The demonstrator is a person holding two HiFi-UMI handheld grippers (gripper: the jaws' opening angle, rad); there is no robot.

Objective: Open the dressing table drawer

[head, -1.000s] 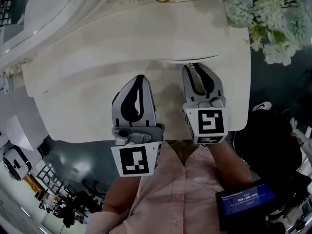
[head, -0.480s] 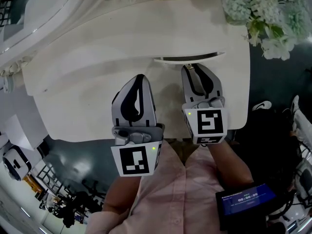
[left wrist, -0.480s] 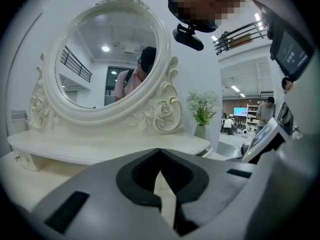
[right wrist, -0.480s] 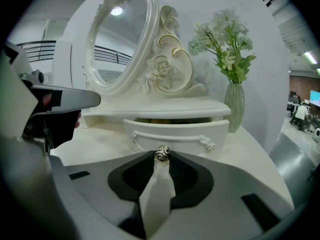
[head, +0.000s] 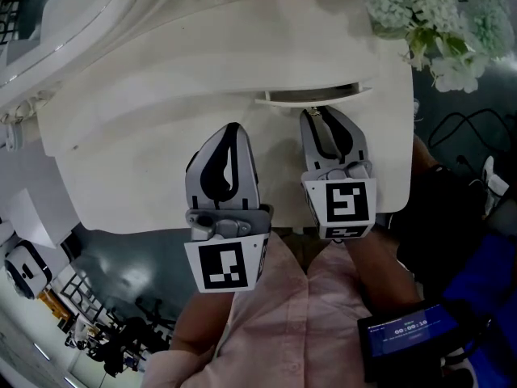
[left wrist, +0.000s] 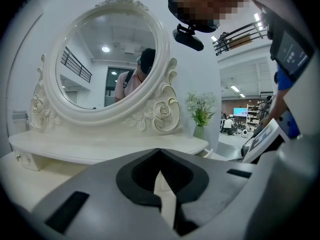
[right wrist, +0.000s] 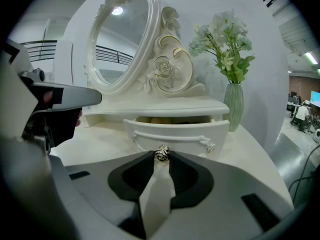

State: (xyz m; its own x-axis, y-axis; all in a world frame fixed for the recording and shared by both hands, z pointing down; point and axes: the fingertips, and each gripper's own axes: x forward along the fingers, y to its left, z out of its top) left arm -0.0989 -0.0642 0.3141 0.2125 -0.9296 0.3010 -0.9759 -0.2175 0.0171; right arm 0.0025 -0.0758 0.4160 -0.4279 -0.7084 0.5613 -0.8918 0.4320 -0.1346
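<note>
Presently the drawer (right wrist: 177, 133) stands part open: its front is drawn forward of the shelf (right wrist: 165, 105) above it, leaving a dark gap along its top edge. Something pale yellow shows inside; what it is cannot be told.

The right gripper (right wrist: 161, 160) is directly in front of the drawer, its jaws nipped at their tips on the knob (right wrist: 162, 152) at the middle of the front. In my judgement the grip is taken at the very tips because the knob is small and stands close to the panel, and the gripper lies square to the front so that a pull runs the drawer straight out.

The left gripper (left wrist: 160, 154) is to the left of the drawer and nearer the person, over the bare table (head: 137, 144). Its jaws are closed together with nothing between them. It appears parked clear of the drawer's path, since one knob needs one grip.

The mirror (left wrist: 107, 64) rises behind and above the drawer. The vase (right wrist: 234, 105) of flowers stands just to the right of it, clear of its travel.

Against the earlier head views, both grippers sit in the same places. The gap at the drawer's top edge reads a little longer and wider, though the view itself has shifted slightly: the flowers sit differently, and a shoe seen on the floor to the right has gone, with a cable showing there instead. The opening looks under way but far from full.
</note>
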